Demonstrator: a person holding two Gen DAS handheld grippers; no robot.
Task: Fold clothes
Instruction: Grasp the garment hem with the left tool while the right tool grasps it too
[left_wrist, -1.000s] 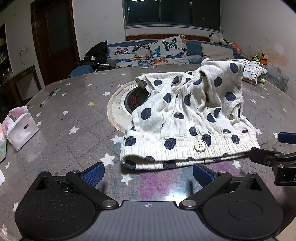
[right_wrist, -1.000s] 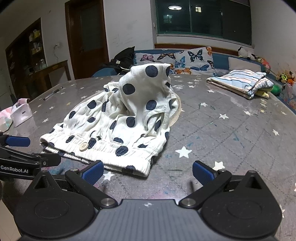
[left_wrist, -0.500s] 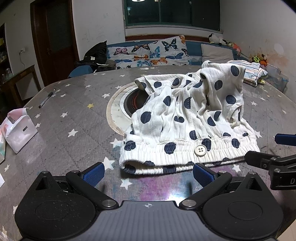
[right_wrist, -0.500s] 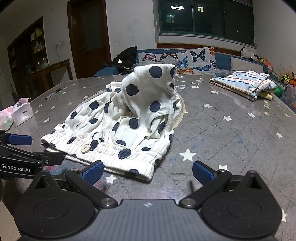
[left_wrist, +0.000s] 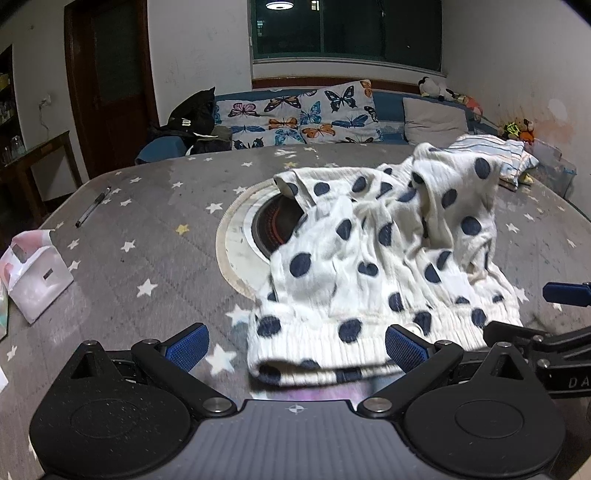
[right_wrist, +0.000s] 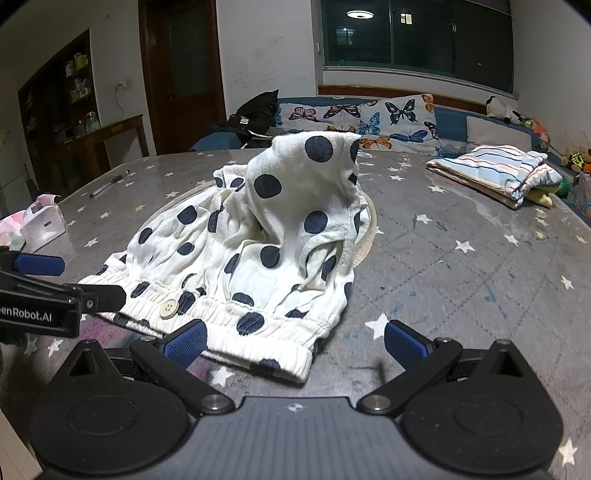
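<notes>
White shorts with navy dots (left_wrist: 384, 258) lie crumpled on the grey star-patterned table (left_wrist: 147, 236), with one part peaked up at the back (right_wrist: 306, 173). Their ribbed waistband with a white button (right_wrist: 168, 307) faces me. My left gripper (left_wrist: 293, 347) is open, and the left end of the waistband sits between its blue pads. My right gripper (right_wrist: 293, 341) is open too, with the waistband's right corner between its pads. Each gripper shows at the edge of the other's view.
A round hotplate with a beige rim (left_wrist: 240, 236) lies partly under the shorts. A folded striped garment (right_wrist: 495, 173) rests at the far right. A white paper bag (left_wrist: 37, 273) and a pen (left_wrist: 92, 206) sit on the left. A sofa with butterfly cushions (left_wrist: 306, 118) stands behind.
Both grippers have moved forward to the waistband, which now lies between each pair of pads. The shorts look unmoved.
</notes>
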